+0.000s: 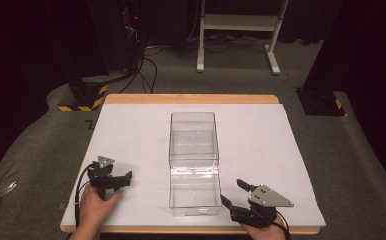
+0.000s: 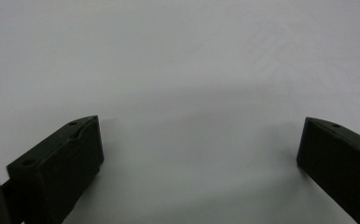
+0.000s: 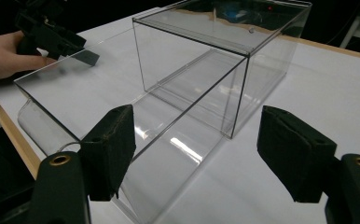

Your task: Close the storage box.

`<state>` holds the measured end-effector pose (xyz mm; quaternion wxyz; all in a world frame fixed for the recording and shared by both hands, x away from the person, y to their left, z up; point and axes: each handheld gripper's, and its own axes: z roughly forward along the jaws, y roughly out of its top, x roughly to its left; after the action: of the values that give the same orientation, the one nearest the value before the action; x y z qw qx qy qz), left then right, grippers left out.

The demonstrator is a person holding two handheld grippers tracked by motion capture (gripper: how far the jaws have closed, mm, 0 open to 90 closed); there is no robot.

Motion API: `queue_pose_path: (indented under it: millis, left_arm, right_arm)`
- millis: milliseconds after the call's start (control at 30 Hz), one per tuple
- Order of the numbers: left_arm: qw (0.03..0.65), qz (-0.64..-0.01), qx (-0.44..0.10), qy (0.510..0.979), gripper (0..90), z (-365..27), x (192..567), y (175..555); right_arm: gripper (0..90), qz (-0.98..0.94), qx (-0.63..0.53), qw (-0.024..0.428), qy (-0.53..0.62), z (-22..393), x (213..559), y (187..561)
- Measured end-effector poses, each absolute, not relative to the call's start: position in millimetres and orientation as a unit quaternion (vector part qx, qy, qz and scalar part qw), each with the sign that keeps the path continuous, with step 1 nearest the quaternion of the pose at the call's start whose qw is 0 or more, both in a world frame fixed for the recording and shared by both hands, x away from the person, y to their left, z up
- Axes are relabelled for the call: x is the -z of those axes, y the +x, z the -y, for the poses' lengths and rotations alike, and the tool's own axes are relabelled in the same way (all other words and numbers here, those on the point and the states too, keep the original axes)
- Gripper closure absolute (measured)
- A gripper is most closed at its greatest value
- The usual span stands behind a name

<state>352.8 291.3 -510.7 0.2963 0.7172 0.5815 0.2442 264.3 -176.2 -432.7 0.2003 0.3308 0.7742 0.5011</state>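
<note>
My white table point(image 1: 261, 145) fills mid-frame; a clear plastic box point(image 1: 193, 160) lies on it, centre.

Clear box point(image 1: 193, 150): glossy transparent plastic, smooth, reflective. Table point(image 1: 261, 145): matt white top, light wood edge. Right gripper point(image 3: 197, 154): matt black plastic, rough jaw pads, grey metal plate.

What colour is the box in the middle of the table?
The box has no colour: it is clear see-through plastic. The right gripper view shows it best.

A clear, colourless box point(image 1: 193, 165) sits on a white table point(image 1: 261, 150) (wood-coloured edge) between black grippers.
</note>
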Motion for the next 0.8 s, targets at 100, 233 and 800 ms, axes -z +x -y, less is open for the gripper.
queue_pose_path:
  millis: [100,233,800]
  left_arm:
    - [0.296,-0.582,-0.244,0.717,0.6,-291.3,510.7,352.8]
    - [0.296,-0.582,-0.244,0.717,0.6,-291.3,510.7,352.8]
    - [0.296,-0.582,-0.244,0.717,0.6,-291.3,510.7,352.8]
  right_arm:
    - [28.2,-0.773,-0.508,0.192,0.328,175.1,431.6,262.9]
    - [28.1,-0.775,-0.511,0.188,0.321,172.4,431.1,260.1]
    - [25.4,-0.795,-0.492,0.162,0.315,158.1,447.1,253.5]
